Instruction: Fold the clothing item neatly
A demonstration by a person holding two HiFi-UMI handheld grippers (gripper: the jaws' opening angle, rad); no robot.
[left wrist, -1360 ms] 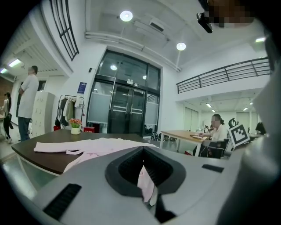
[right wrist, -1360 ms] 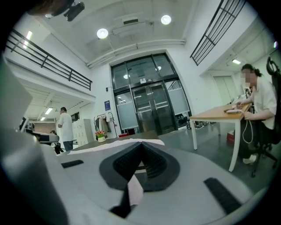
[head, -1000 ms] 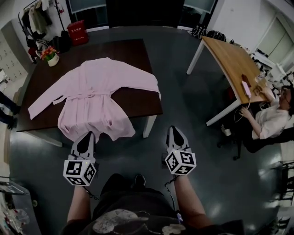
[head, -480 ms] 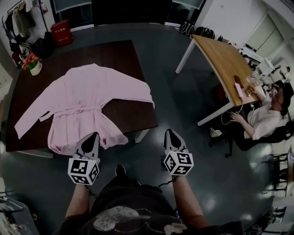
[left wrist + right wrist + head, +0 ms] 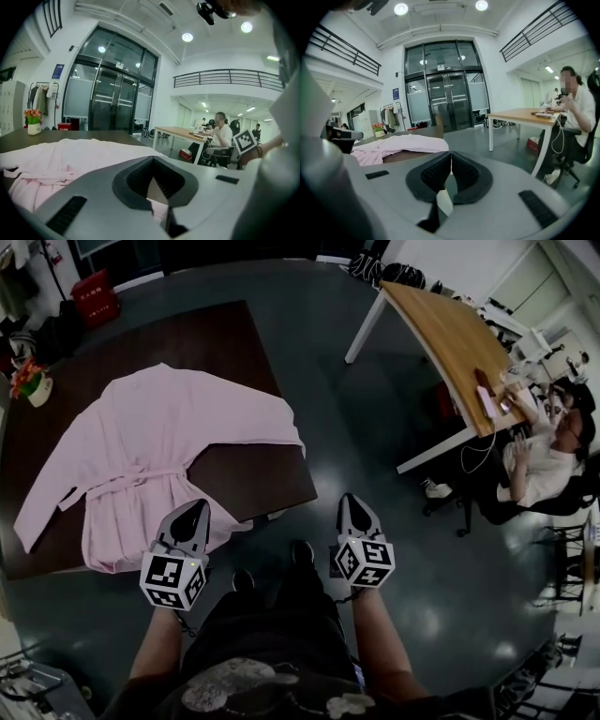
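down at your waist, both grippers are pinched all the way closed with nothing in them. your left gripper (image 5: pixel 192 511) sits low at the near edge of the dark table (image 5: pixel 246 351), its tip lined up over the bottom hem of the pink robe (image 5: pixel 159 442). from its own view the pads meet and the cloth just shows past them, not clamped. whether the tip brushes the hem, can't tell. your right gripper (image 5: pixel 351 505) hangs over the floor, just off the table's near right corner, jaws together too, apart from the robe.

the robe lies flat and front-up on the table, sleeves spread out to both sides, belt (image 5: pixel 131 476) tied at the waist, hem hanging a little over the near edge. the left gripper covers a bit of that hem, and the table's left side is cut off by the frame.

count: two grippers, one robe, two tables. further back there's one flower pot (image 5: pixel 35 385) on the table's far left corner, one red box (image 5: pixel 94 298) on the floor, and off to the right a wooden table (image 5: pixel 441 324) with one person (image 5: pixel 544 460) sitting at it.
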